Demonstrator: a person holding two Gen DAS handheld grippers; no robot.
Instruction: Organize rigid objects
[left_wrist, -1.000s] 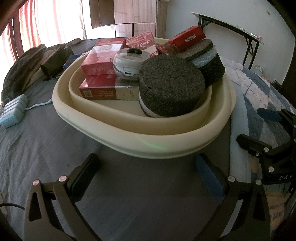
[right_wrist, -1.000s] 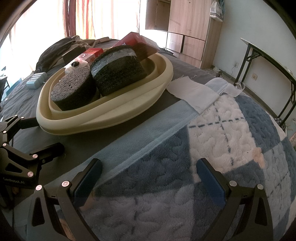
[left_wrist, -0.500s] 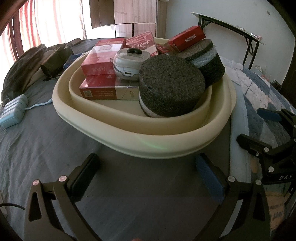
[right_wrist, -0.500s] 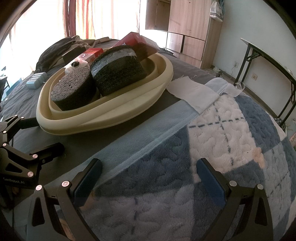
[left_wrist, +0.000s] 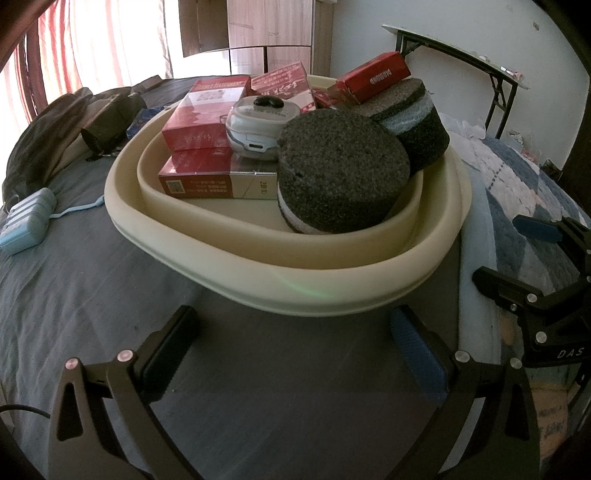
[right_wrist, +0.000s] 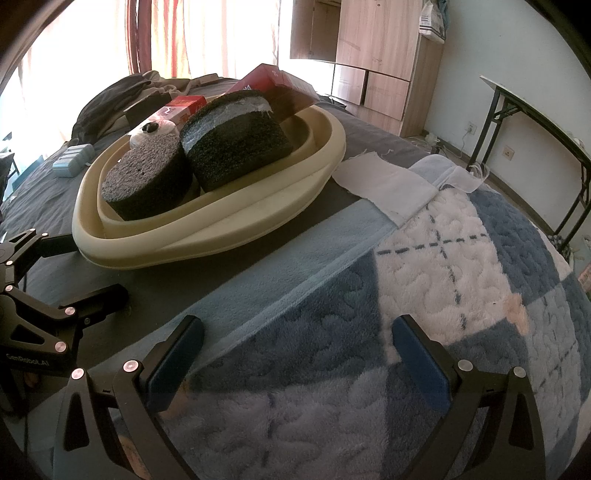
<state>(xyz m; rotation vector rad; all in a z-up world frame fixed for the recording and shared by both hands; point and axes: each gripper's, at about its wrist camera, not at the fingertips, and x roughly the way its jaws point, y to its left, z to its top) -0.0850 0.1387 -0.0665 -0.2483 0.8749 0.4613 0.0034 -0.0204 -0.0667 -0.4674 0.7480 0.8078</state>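
Black left gripper (left_wrist: 295, 347) wide open, empty, over grey sheet | right gripper (right_wrist: 295, 354) wide open, empty, over blue blanket (right_wrist: 424, 295), seen fully only there | cream basin (left_wrist: 258, 254) ahead holds red boxes (left_wrist: 207, 110), white case (left_wrist: 258, 122), two foam discs (left_wrist: 340, 173).

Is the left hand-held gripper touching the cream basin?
Apart. The left wrist view shows grey sheet between the open left hand-held gripper and the cream basin.

Bedroom: bed (left_wrist: 110, 295) with grey sheet, blue-white plaid blanket (right_wrist: 461, 295) on one side. Red curtains (left_wrist: 55, 48) over bright, blown-out window. Wooden wardrobe (right_wrist: 373, 59) at far wall, folding table (right_wrist: 535, 122) against pale wall (right_wrist: 498, 44).
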